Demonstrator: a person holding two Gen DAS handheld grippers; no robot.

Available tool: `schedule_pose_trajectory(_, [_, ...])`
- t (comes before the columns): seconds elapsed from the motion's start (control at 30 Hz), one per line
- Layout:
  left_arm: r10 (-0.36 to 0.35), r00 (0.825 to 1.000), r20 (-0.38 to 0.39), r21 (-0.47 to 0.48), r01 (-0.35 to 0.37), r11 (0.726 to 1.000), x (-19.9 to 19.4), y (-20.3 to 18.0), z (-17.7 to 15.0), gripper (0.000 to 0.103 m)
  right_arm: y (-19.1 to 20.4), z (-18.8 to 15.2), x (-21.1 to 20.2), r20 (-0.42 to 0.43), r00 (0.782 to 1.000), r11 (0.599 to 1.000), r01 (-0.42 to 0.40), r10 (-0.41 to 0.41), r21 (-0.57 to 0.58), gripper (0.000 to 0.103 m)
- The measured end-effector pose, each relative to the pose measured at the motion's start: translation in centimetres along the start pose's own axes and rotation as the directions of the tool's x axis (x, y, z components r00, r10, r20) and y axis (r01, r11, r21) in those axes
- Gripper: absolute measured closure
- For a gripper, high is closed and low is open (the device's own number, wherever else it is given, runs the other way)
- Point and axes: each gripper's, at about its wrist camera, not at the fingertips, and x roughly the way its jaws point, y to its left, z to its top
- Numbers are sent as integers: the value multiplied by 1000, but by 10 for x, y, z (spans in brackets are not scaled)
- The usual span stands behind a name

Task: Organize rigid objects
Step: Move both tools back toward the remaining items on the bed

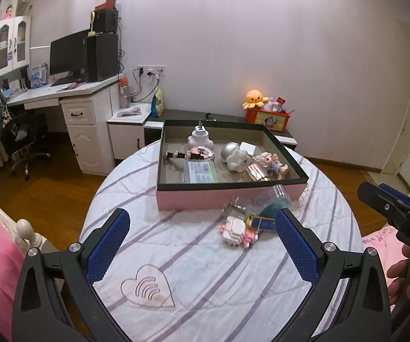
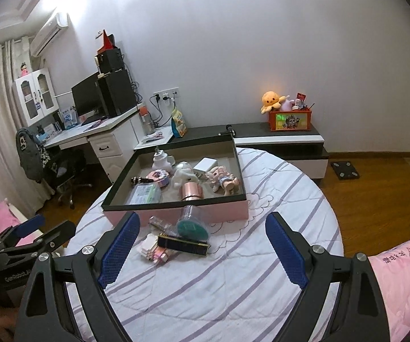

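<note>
Just in front of the shallow pink box with the black rim, on the round desk under a white cloth with lilac stripes, lies the small heap that is left to sort: a clear plastic jar with a green lid tipped on its side against the box's front wall, a dark blue and gold oblong case below it, and a white and pink brick-built toy beside the case.

The case's long axis runs roughly parallel to the box's front wall, slightly slanted, so in the right wrist view it lies crosswise. There the heap sits just beyond the right tongs and toward their left finger, nearly in line with the open gap. From the left tongs the same heap lies off to the right, partly hidden behind their right finger. I judge the right hand better placed for the next pick, closing across the case's narrow width.

Both pairs of tongs stand wide apart and hold nothing. Inside the box several things already rest, among them a white figurine and a rose-gold cylinder.
</note>
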Motion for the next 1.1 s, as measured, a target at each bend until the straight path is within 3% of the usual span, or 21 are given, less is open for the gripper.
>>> schedule_pose_trajectory(0.67, [-15,1000,-25,4,15,1000,-8,-6,-21,0,3,-12,-14,-14,1000,1000,2,-2,-11,12])
schedule_pose_trajectory(1.1, [-17,993,-118,45,22,999,31,-22,-38,0,-9,-20,9,-69,998,1000,9,-8,17,12])
